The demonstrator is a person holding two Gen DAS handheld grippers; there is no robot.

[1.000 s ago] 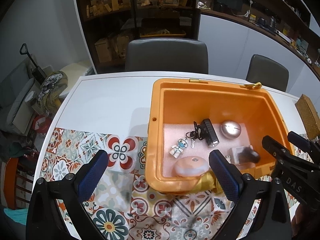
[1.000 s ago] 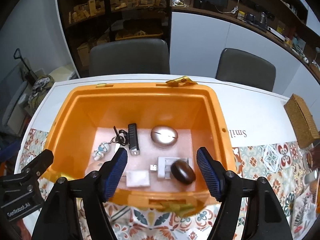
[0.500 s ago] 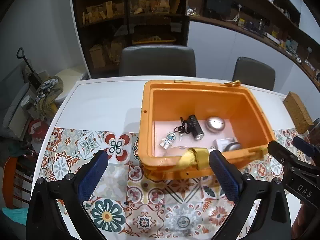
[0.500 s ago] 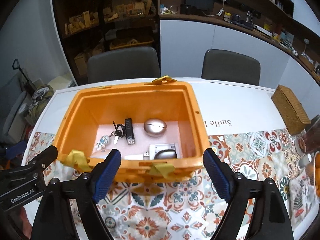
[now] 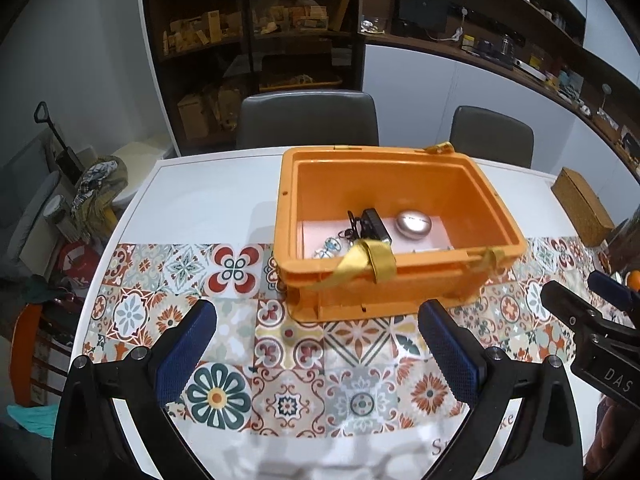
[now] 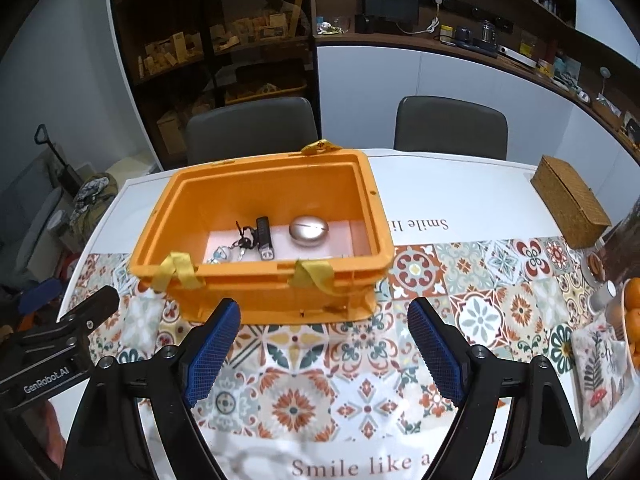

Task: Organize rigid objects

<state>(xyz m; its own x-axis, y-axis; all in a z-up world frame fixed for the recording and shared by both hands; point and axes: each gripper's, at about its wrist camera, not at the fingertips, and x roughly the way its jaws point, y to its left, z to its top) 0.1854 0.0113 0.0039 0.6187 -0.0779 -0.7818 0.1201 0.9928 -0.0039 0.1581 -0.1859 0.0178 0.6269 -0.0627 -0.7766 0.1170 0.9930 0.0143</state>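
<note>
An orange bin (image 5: 400, 280) (image 6: 272, 296) stands on the table, with yellow tape strips on its rim. Inside it lie a silver oval object (image 5: 414, 223) (image 6: 309, 230), a black oblong device (image 5: 376, 226) (image 6: 264, 238) and a key bunch with a small figurine (image 5: 332, 246) (image 6: 240, 245). The bin's near wall hides the front of its floor. My left gripper (image 5: 316, 320) is open above the patterned cloth, short of the bin's front left. My right gripper (image 6: 323, 312) is open too, empty, short of the bin's front.
A tiled-pattern runner (image 6: 480, 304) covers the near table. A wicker box (image 6: 570, 208) sits at the far right and a bowl of oranges (image 6: 632, 312) at the right edge. Two grey chairs (image 6: 252, 128) (image 6: 450, 126) stand behind the table.
Both grippers have drawn back and up from the bin, which now looks smaller and farther. The right jaws have widened. The items at the bin's front have gone out of sight.
</note>
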